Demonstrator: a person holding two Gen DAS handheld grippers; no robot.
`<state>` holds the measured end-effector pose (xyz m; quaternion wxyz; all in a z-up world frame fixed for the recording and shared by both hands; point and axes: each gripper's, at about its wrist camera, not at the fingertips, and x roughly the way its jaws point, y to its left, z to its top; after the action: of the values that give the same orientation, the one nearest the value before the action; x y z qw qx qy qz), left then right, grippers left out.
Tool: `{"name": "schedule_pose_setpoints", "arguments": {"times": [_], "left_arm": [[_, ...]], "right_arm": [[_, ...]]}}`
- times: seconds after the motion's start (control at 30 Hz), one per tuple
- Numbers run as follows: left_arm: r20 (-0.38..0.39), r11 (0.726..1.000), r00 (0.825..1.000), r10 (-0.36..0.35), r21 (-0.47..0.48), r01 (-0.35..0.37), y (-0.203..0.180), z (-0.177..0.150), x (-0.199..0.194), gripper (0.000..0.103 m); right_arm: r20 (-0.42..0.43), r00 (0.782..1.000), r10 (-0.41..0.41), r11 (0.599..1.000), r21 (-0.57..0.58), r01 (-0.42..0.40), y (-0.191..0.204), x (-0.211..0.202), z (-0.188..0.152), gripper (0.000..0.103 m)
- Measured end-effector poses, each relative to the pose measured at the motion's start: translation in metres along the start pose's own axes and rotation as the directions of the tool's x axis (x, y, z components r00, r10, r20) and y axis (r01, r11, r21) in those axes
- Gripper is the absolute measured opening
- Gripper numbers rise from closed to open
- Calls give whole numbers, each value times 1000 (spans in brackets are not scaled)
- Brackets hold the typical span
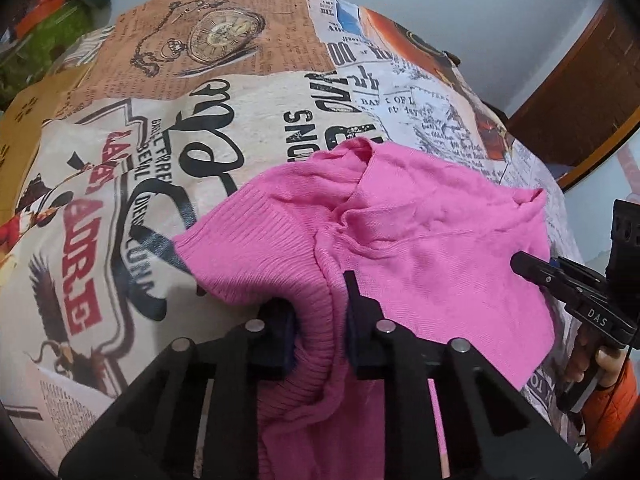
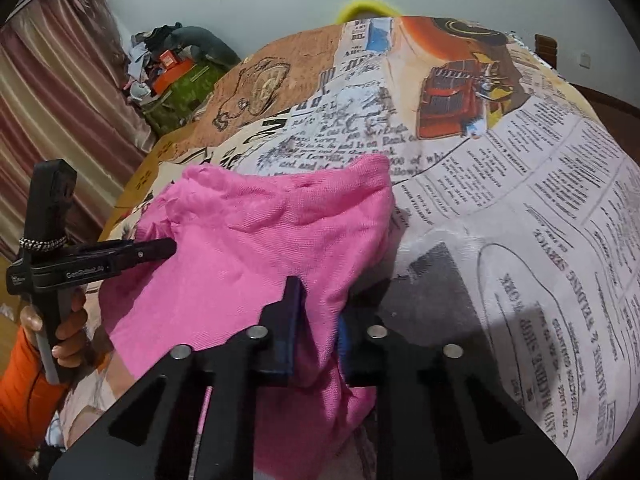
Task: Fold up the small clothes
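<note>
A small pink knit garment [image 1: 420, 236] lies on a table covered with a newspaper-print cloth [image 1: 120, 200]. My left gripper [image 1: 318, 320] is shut on its ribbed hem at the near left. My right gripper [image 2: 320, 320] is shut on the garment's [image 2: 248, 240] near right edge. Both hold the near edge lifted a little off the cloth. In the left wrist view the right gripper [image 1: 520, 260] shows at the garment's right side. In the right wrist view the left gripper [image 2: 170, 246] shows at the garment's left side.
The printed cloth [image 2: 520, 220] stretches far and to the right. A yellow object [image 2: 364, 10] sits beyond the table's far edge. A clutter pile [image 2: 176, 72] and curtains [image 2: 60, 100] stand at the far left. A wooden door [image 1: 592, 92] is at the right.
</note>
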<state>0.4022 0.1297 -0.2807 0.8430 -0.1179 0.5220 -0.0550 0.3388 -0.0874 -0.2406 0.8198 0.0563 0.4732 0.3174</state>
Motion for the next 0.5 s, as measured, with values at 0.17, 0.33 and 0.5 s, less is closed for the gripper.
{"name": "schedule_pose_setpoints", "arguments": {"times": [0.17, 0.33, 0.5], "left_arm": [[73, 1000, 997, -15, -23, 17, 10, -5, -36, 17], [159, 1000, 987, -10, -20, 14, 19, -8, -82, 16], [248, 999, 968, 29, -22, -24, 38, -16, -133, 16]], "right_arm": [[46, 999, 0, 999, -47, 2, 18, -21, 6, 10], [95, 995, 21, 994, -105, -11, 47, -40, 17, 10], [121, 992, 45, 984, -174, -24, 90, -45, 26, 9]]}}
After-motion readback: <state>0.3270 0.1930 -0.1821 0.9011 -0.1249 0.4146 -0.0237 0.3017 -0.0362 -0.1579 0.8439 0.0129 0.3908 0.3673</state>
